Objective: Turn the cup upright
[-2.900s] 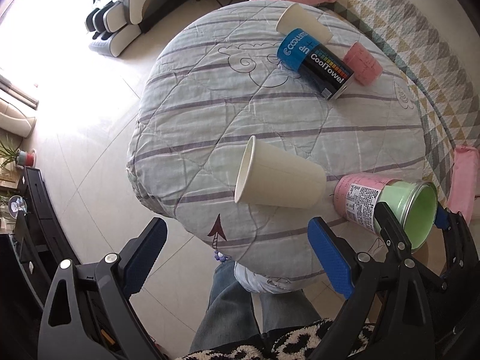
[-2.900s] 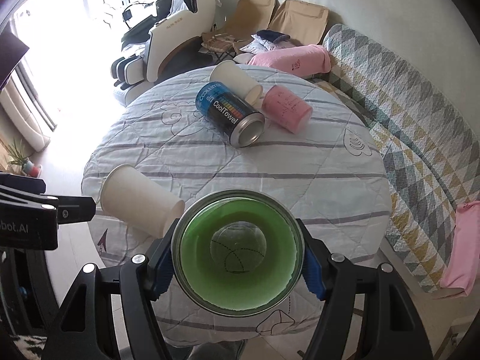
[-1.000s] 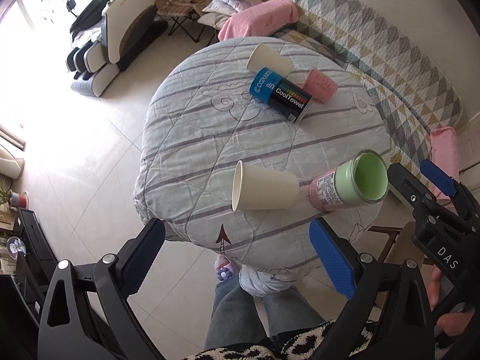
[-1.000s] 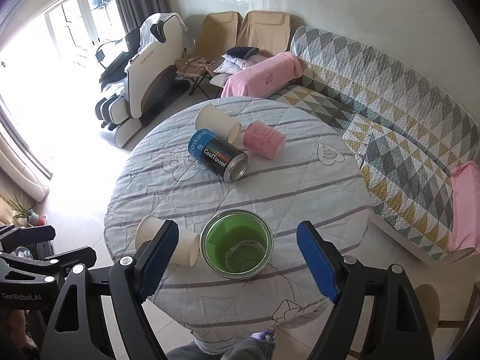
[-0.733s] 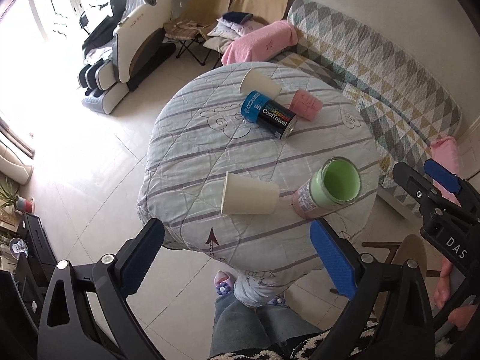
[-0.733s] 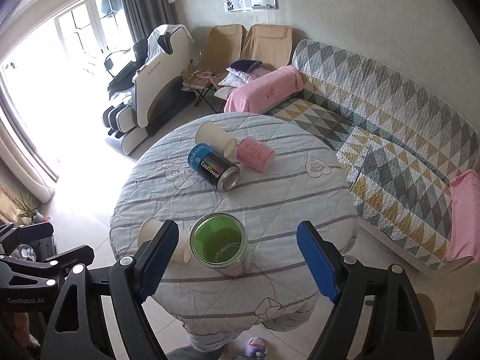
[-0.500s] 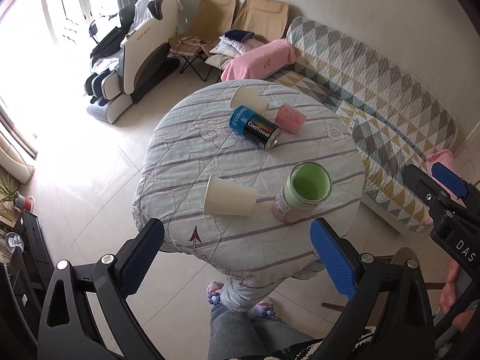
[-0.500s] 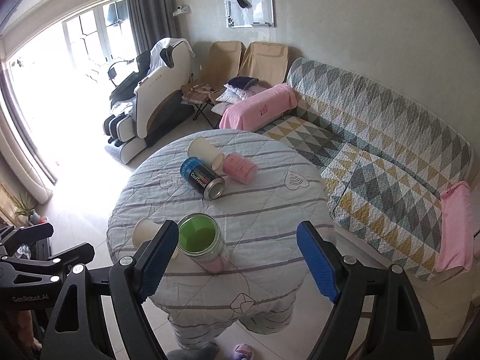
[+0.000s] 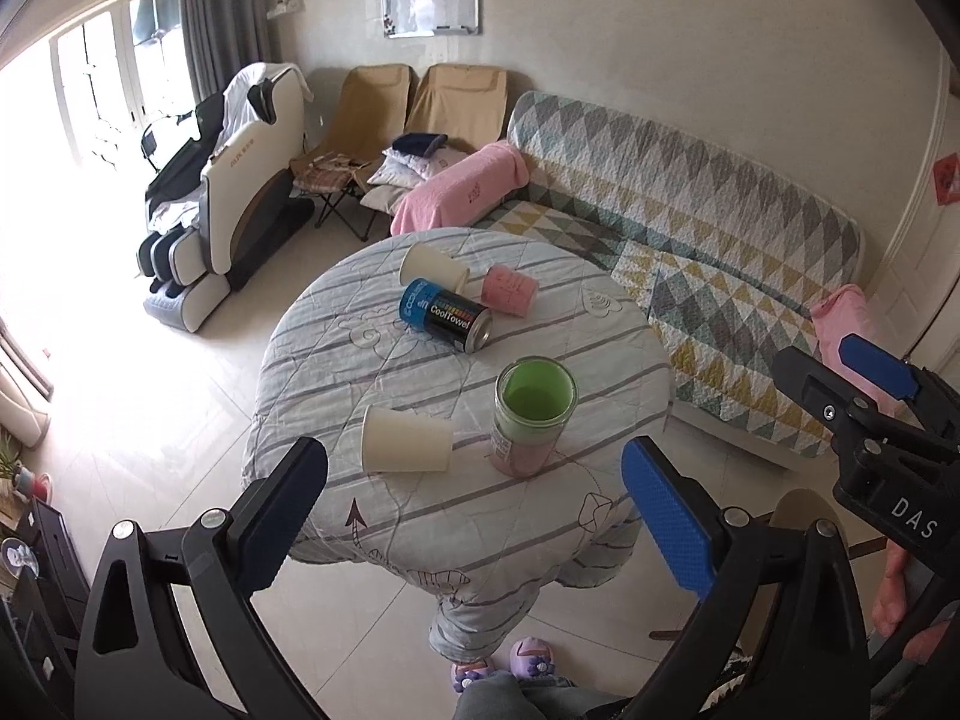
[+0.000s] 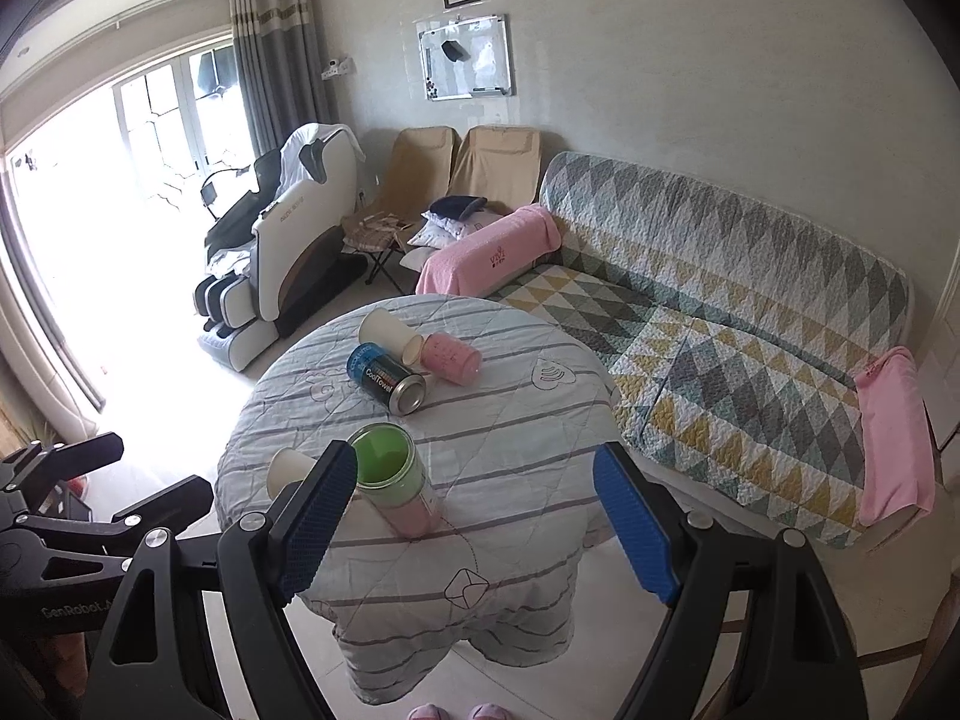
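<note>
Quilted cloth cover [image 9: 600,354], matt, stitched and striped, is draping the round table. Green-lined cup [image 9: 531,414] is showing a glossy, see-through wall and a pink printed label. Two paper cups [image 9: 405,447] [image 9: 432,267], matt cream, are looking smooth. CoolTowel can [image 9: 447,321] is gleaming with a bare metal end and glossy print. Pink cup [image 9: 510,290] is appearing matt. Gripper pads [image 9: 666,519], blue, are showing a fine rough texture on matt black plastic frames.

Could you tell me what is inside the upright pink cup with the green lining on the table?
The pink cup stands upright and its green inside looks empty as far as the left wrist view shows. Its near inner wall is hidden by the rim.
</note>
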Available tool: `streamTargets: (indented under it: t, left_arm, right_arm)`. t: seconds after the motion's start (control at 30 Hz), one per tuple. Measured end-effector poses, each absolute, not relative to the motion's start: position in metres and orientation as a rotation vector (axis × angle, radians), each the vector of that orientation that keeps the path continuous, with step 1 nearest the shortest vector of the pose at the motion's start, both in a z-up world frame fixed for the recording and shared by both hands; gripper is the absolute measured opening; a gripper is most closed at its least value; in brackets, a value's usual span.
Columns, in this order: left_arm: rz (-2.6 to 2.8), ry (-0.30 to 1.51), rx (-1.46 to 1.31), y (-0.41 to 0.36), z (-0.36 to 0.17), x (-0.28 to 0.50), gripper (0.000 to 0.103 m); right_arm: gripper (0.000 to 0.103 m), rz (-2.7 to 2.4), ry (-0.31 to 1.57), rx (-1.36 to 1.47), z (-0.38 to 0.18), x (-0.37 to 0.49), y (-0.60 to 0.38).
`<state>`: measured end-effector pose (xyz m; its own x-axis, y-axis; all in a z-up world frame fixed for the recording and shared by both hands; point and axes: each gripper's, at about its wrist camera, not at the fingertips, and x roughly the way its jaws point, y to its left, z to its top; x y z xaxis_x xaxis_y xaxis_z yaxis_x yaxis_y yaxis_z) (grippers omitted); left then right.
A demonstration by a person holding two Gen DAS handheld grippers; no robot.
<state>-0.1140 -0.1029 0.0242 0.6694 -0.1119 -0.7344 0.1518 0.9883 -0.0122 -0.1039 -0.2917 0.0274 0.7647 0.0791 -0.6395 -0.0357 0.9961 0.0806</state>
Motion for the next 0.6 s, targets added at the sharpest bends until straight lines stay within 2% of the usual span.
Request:
streamTargets:
  t: [0.33,0.6]
  left_arm:
    - [-0.169,0.671,0.046,-0.103,0.038,-0.127,0.101]
    - [-0.155,0.62,0.041,-0.101,0.037,-0.132,0.101]
  right_arm:
    - [0.082,-0.011,0.558,0.088,0.039,-0.129,-0.299]
    - [0.082,-0.01,0.514,0.069,0.038,-0.132,-0.295]
